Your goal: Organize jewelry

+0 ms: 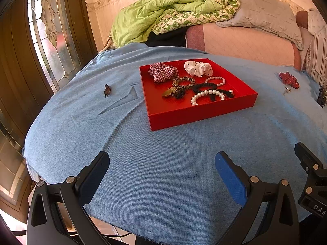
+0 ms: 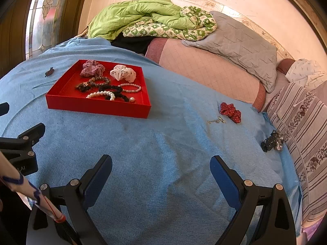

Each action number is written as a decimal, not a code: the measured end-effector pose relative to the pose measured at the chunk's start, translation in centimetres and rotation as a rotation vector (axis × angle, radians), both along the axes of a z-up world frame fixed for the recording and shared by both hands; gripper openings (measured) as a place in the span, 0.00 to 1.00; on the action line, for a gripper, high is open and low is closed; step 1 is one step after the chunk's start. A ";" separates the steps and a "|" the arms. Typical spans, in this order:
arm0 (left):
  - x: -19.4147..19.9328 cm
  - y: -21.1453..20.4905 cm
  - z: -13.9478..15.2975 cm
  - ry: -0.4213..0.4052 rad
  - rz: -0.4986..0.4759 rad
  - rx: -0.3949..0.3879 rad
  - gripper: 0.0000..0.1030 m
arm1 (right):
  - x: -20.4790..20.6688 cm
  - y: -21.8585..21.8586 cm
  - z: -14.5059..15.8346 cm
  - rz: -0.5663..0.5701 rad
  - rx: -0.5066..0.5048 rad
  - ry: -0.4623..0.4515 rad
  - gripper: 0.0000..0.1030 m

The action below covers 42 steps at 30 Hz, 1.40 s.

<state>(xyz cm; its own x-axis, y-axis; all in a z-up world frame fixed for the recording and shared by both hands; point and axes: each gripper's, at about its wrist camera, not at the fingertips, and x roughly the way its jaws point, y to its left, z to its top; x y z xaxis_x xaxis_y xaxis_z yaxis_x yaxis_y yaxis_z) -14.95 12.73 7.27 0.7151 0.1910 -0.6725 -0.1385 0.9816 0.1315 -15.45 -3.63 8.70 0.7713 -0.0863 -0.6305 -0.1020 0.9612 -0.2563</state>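
A red tray (image 1: 184,118) (image 2: 98,108) sits on the blue cloth and holds scrunchies, hair ties and pearl bracelets (image 1: 210,96). Outside it lie a small brown hair clip (image 1: 107,90) (image 2: 49,72) to the left, a red dotted scrunchie (image 1: 289,80) (image 2: 231,111), a small silver chain (image 2: 217,120) and a black hair tie bundle (image 2: 271,140) to the right. My left gripper (image 1: 162,162) is open and empty, low over the cloth in front of the tray. My right gripper (image 2: 161,165) is open and empty, to the right of the left one.
The blue cloth (image 1: 163,173) covers a bed. Behind it lie a green quilt (image 1: 163,10), a grey pillow (image 2: 241,40) and a pink mattress (image 2: 204,71). A striped pillow (image 2: 306,132) borders the right side. A stained-glass door (image 1: 51,30) stands at the left.
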 end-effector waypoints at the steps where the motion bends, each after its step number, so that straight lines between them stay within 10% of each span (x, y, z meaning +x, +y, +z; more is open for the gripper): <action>1: 0.1 -0.1 0.0 0.000 0.000 -0.001 1.00 | 0.0 0.0 0.0 0.000 0.000 0.000 0.95; 42: 0.1 0.1 -0.3 0.015 -0.007 0.004 1.00 | 0.1 -0.1 -0.1 0.003 -0.004 0.004 0.96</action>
